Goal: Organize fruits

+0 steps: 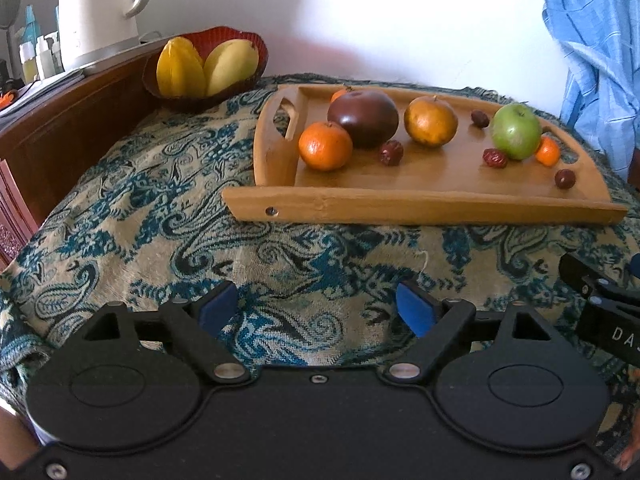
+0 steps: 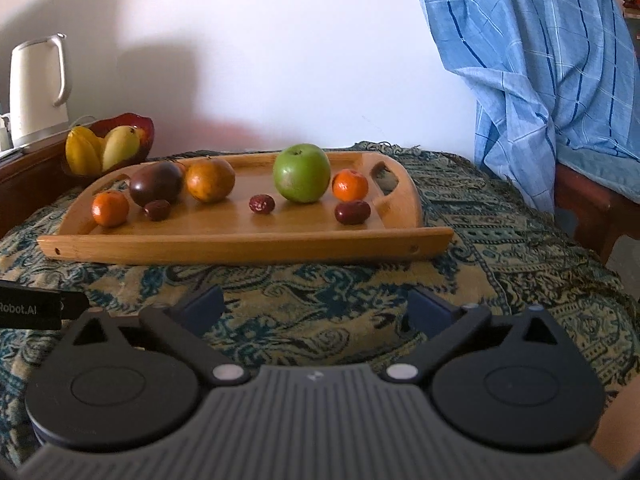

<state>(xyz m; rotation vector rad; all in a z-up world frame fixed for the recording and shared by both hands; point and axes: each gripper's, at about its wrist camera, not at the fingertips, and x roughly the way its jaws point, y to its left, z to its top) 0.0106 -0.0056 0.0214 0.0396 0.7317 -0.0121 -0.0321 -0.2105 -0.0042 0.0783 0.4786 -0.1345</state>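
A wooden tray (image 2: 248, 246) with cut-out handles lies flat on the patterned cloth. On it, from the left: a small orange mandarin (image 2: 110, 208), a dark purple round fruit (image 2: 156, 183) behind it, a wrinkled red date (image 2: 157, 210) just in front of that, then a brownish-orange fruit (image 2: 210, 180). Near the middle lies another date (image 2: 262, 204). Right of it stands a green apple (image 2: 302, 173), stem up, with a second mandarin (image 2: 350, 185) and a smooth dark date (image 2: 352, 212) beside it. Far left, a red bowl (image 2: 140, 122) holds a yellow starfruit (image 2: 82, 151) and a mango (image 2: 120, 147).

Bare patterned cloth (image 2: 304, 304) lies open before the tray (image 2: 240, 246), whose raised front rim fences crowded fruit.
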